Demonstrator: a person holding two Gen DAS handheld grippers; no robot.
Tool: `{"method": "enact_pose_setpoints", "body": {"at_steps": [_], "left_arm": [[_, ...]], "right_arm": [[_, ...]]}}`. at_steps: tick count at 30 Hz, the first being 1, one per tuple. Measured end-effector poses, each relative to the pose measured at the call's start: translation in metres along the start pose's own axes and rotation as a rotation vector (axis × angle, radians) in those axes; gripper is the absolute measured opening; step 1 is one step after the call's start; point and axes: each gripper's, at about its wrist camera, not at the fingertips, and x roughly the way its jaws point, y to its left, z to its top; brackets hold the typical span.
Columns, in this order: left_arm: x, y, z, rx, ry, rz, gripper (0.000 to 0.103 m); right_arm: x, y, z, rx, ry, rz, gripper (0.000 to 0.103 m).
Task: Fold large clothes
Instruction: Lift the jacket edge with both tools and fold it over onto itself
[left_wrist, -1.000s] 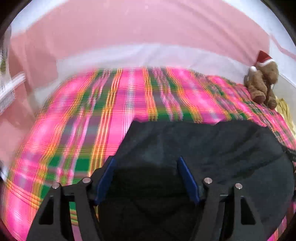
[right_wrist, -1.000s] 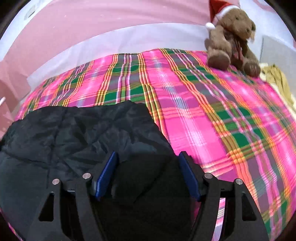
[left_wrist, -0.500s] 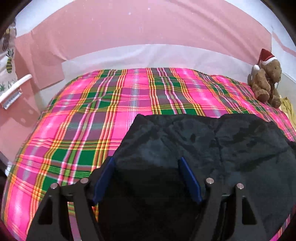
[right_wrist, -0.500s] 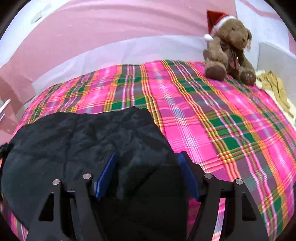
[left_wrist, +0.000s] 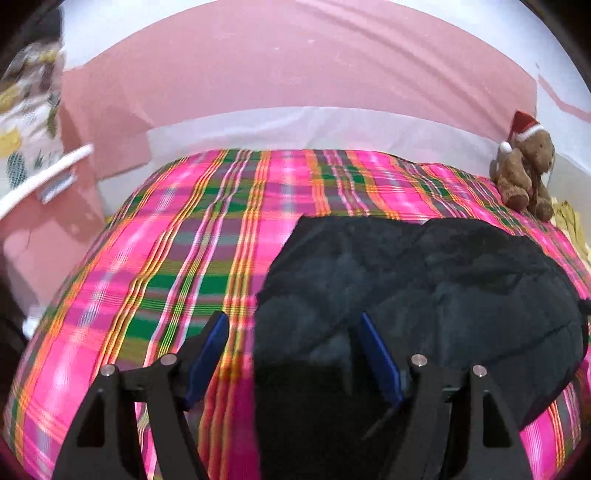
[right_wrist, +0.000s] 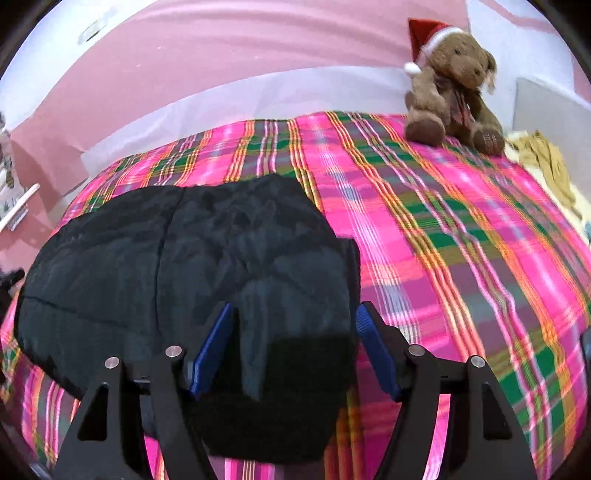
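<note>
A dark padded jacket lies folded in a rounded heap on the pink plaid bed cover. It also shows in the right wrist view. My left gripper is open over the jacket's near left edge, with cover under its left finger. My right gripper is open over the jacket's near right part, where a black ribbed cuff or hem lies between the fingers. Neither gripper holds anything.
A brown teddy bear with a red Santa hat sits at the bed's far right corner; it also shows in the left wrist view. A yellowish cloth lies beyond it. A pink wall backs the bed.
Both grippers have drawn back and up from the jacket. The left one has shifted left, so plaid cover now shows under its left finger. The jacket lies still.
</note>
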Motion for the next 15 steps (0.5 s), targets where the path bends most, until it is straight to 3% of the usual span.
{"method": "enact_pose_setpoints", "body": {"at_steps": [5,15], "left_arm": [[0.019,0.019,-0.025,-0.063,0.089,-0.033,0.075],[0.060,0.019,-0.016,-0.117,0.151,-0.129,0.076]], "right_arm": [[0.015,-0.011,-0.007,0.054,0.045,0.047,0.070],[0.048,-0.033,0.000,0.169,0.139,0.166,0.076]]}}
